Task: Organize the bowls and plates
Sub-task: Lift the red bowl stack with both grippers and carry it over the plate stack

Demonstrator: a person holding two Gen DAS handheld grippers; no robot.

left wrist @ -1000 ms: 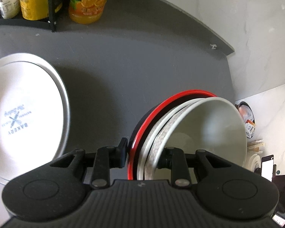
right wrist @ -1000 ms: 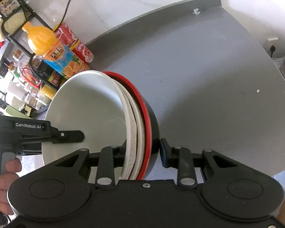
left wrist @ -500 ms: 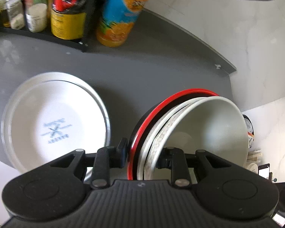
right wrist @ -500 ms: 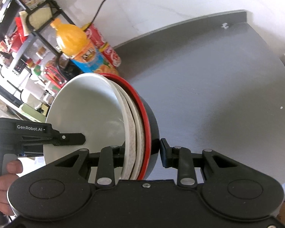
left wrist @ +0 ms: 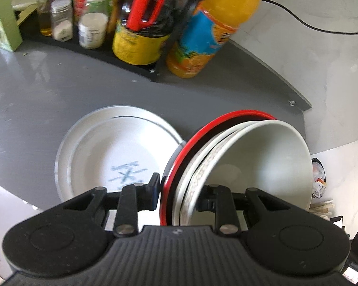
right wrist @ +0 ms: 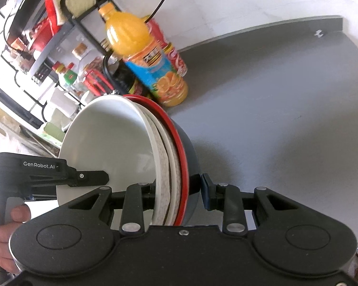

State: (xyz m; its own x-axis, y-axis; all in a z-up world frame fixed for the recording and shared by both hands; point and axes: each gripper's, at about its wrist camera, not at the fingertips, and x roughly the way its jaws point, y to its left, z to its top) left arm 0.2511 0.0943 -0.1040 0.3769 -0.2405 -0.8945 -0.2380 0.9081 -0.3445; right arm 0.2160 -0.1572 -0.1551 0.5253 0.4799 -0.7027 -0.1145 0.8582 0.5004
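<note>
Partway through: nested bowl stack (left wrist: 238, 157) tilted above the grey desk (left wrist: 35, 109), clamped by left claw (left wrist: 179, 191) and right claw (right wrist: 176, 190), white plates (left wrist: 112, 152) stacked alongside, set-down remaining.

Bowl stack (left wrist: 226, 157) higher, white plate (left wrist: 112, 152) now nearer centre.

The left gripper (left wrist: 180, 196) and the right gripper (right wrist: 176, 191) each clamp the rim of the bowl stack (left wrist: 229, 166); a hand (right wrist: 2, 233) grips the left handle.
</note>
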